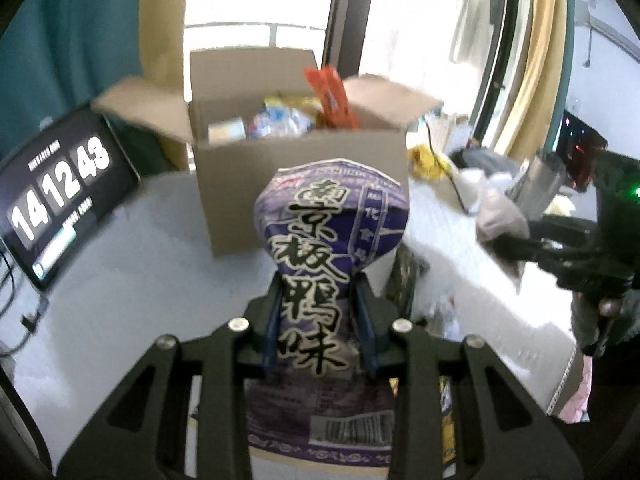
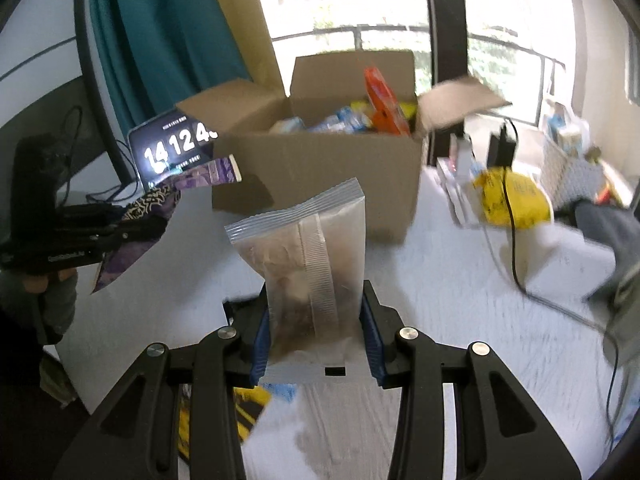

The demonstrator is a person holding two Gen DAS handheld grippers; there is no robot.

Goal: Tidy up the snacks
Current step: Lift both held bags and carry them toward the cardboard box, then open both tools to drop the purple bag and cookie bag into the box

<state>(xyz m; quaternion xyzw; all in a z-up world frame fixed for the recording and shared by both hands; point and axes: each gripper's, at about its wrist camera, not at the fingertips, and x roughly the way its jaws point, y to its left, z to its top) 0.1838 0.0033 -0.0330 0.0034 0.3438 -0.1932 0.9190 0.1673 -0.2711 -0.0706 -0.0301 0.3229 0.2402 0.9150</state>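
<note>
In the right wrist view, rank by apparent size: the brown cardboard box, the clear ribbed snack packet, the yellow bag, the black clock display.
1. Brown cardboard box.
2. Clear ribbed snack packet, enlarged by nearness in the right gripper.
3. Yellow bag.
4. Black clock display, partly hidden by the box.

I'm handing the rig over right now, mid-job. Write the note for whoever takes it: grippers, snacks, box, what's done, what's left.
Left gripper: shut on the purple snack bag, held upright, short of the cardboard box.
Right gripper: shut on the clear snack pouch, also in front of the box and not yet over it.
The box stands open on the white table, flaps out, with several snacks already inside, including an orange packet sticking up.
Done: some snacks boxed.
Left: carry both held packs over the opening and release them. More packs show at the table's near edge.
</note>
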